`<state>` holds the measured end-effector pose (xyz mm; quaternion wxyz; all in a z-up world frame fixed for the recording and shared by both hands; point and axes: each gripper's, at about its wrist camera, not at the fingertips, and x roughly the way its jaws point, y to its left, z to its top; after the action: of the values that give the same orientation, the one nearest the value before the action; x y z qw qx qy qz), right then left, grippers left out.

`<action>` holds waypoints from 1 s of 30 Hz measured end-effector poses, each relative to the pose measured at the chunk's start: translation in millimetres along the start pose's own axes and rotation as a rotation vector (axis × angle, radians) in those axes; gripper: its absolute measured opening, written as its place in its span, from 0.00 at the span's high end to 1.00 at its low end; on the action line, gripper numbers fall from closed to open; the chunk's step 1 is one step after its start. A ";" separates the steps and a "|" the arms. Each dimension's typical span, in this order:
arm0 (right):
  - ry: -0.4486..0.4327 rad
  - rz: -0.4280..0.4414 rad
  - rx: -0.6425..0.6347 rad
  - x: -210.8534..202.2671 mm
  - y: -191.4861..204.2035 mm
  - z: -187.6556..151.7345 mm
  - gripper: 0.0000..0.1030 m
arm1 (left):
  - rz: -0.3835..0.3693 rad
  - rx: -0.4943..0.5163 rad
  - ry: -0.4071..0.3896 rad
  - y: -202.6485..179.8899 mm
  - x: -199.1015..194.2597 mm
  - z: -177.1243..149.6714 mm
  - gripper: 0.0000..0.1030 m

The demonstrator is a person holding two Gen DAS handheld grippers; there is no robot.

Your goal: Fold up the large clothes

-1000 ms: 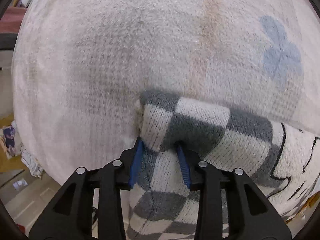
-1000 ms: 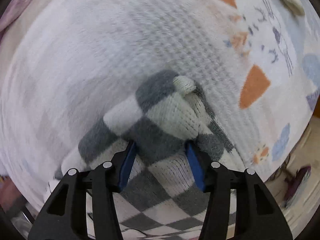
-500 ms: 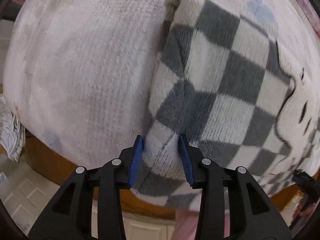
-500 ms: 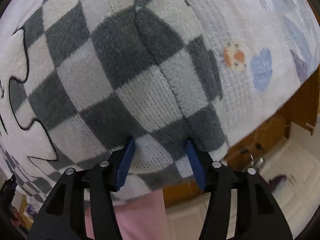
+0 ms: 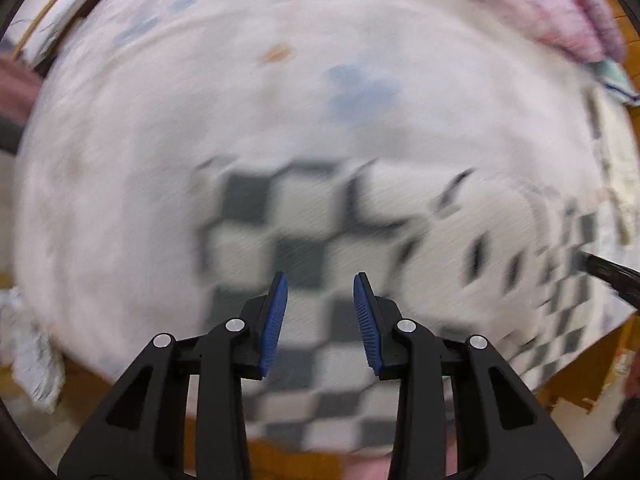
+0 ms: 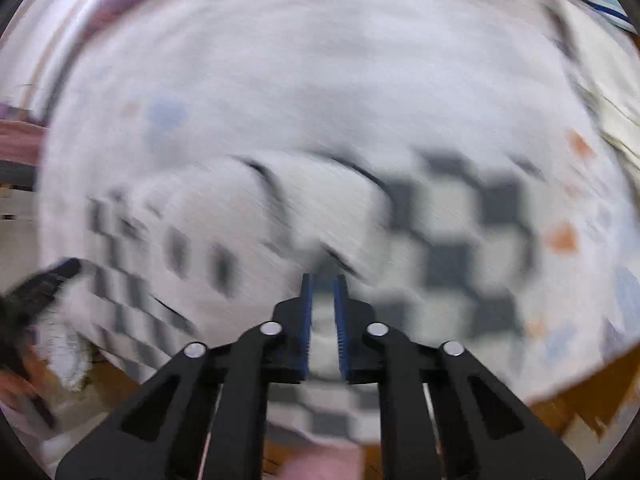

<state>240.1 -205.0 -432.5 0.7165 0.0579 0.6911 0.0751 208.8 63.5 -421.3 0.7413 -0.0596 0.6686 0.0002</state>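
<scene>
Across both views motion blur hides detail. White printed blanket (image 5: pixel 168 168) covers the bed; checkered garment (image 5: pixel 304 248) lies on it near the front edge w/ pink bedding (image 5: pixel 560 4) behind. Left gripper (image 5: pixel 320 312) released, jaws apart, closing slightly, nothing between. Right gripper (image 6: pixel 322 312) just clenched, nearly together, empty.

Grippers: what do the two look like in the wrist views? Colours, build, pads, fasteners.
Both match. Left gripper and right gripper each have glossy black plastic linkage arms with triangular cutouts, four round silver pivot pins, and two fingers faced with ribbed blue pads. No markings or cables show on them. Both views are motion-blurred; no sleeve can be made out.
</scene>
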 end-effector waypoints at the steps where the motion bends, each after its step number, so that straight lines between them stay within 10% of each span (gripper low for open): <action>1: -0.007 0.029 -0.012 6.5 15.0 15.7 0.95 | -0.022 0.010 -0.008 -11.3 2.5 1.1 0.66; 6: 0.006 0.111 -0.032 61.6 47.6 62.2 0.95 | -0.155 0.057 -0.090 -57.5 47.3 31.6 0.67; 8: 0.033 0.072 -0.036 89.4 50.3 63.1 1.00 | -0.050 0.118 0.010 -74.8 94.5 34.1 0.68; 12: 0.032 0.177 -0.071 93.8 28.5 56.9 1.00 | -0.042 0.255 -0.060 -68.4 94.3 29.0 0.68; 14: 0.019 0.035 -0.113 78.0 2.9 53.4 1.00 | 0.119 0.286 -0.069 -46.5 88.4 18.6 0.69; 16: 0.027 -0.135 -0.122 69.6 -44.4 47.9 1.00 | 0.118 0.212 -0.039 4.7 88.9 8.5 0.69; 20: 0.062 -0.037 0.117 53.2 -140.5 40.5 1.00 | 0.068 0.139 0.008 61.5 84.2 3.3 0.97; 25: 0.075 -0.148 0.146 40.7 -144.2 27.9 1.00 | 0.099 0.030 0.055 70.0 74.4 -11.6 0.97; 30: 0.098 -0.067 0.236 41.9 -152.8 -33.9 1.00 | 0.009 -0.188 0.081 90.0 58.6 -95.5 0.98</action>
<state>211.8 -347.8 -503.4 0.6721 0.1147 0.7310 -0.0279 113.2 139.8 -496.8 0.7048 -0.1260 0.6952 0.0639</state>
